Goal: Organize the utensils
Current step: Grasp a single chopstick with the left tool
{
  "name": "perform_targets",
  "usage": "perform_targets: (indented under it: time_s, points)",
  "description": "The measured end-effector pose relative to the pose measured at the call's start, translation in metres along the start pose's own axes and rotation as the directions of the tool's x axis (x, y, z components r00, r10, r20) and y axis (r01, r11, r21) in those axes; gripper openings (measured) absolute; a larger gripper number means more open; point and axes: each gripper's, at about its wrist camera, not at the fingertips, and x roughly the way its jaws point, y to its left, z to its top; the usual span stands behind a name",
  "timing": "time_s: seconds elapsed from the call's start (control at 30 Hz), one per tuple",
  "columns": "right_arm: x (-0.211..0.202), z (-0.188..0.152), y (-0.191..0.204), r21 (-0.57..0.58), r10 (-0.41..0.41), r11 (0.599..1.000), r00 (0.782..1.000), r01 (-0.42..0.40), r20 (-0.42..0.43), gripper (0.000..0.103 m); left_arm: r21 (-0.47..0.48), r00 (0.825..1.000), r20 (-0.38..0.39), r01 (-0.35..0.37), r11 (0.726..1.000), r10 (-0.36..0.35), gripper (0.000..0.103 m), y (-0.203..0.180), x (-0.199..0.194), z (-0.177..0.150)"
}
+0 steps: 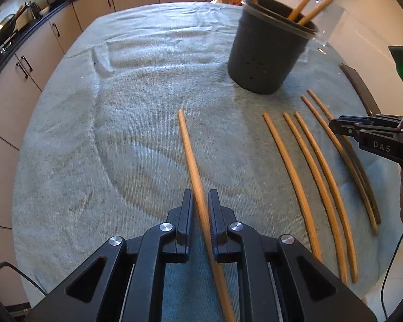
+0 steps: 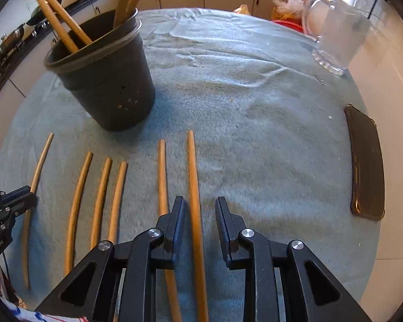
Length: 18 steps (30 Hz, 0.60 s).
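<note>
Kitchen cabinets ring a towel-covered bench (image 1: pixel 137 86). Four chopsticks stand in the black holder (image 1: pixel 268 45); six lie outside. Left tool (image 1: pixel 200 201) closes around one chopstick (image 1: pixel 190 155), contact unclear; right tool (image 2: pixel 200 209), fingers apart, straddles another chopstick (image 2: pixel 193 177).

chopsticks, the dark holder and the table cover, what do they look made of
The chopsticks look like wood or bamboo: tan-orange, matte, faint lengthwise streaks. The dark holder seems to be matte plastic, judging by its thin rolled rim and small drain holes, though coated metal is possible. The table cover is soft fabric, probably terry towelling: pale blue-grey, looped texture, wrinkles.
</note>
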Motion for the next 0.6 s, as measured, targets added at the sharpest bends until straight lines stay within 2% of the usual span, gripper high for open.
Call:
perform_targets:
  time_s: [0.17,0.3,0.47,0.6]
  points:
    - [0.005,0.016,0.002,-0.020,-0.001,1.000,0.998,-0.001,-0.059,0.025,-0.029,0.999,-0.050,0.010,1.000,-0.011,0.012,0.005,0.006,0.017]
    - [0.008,0.021,-0.002,-0.023,0.002,1.000,0.997,-0.003,-0.073,0.025,-0.026,0.998,-0.055,0.007,1.000,-0.009,0.022,0.008,0.010,0.028]
    - [0.008,0.023,-0.003,-0.025,0.009,1.000,0.997,-0.011,-0.077,0.025,-0.035,0.998,-0.058,0.005,0.999,-0.007,0.022,0.011,0.017,0.040]
    - [0.013,0.030,-0.003,-0.052,0.004,0.999,0.995,-0.010,-0.102,0.025,-0.008,0.999,-0.053,-0.011,1.000,0.010,0.022,0.007,0.018,0.045]
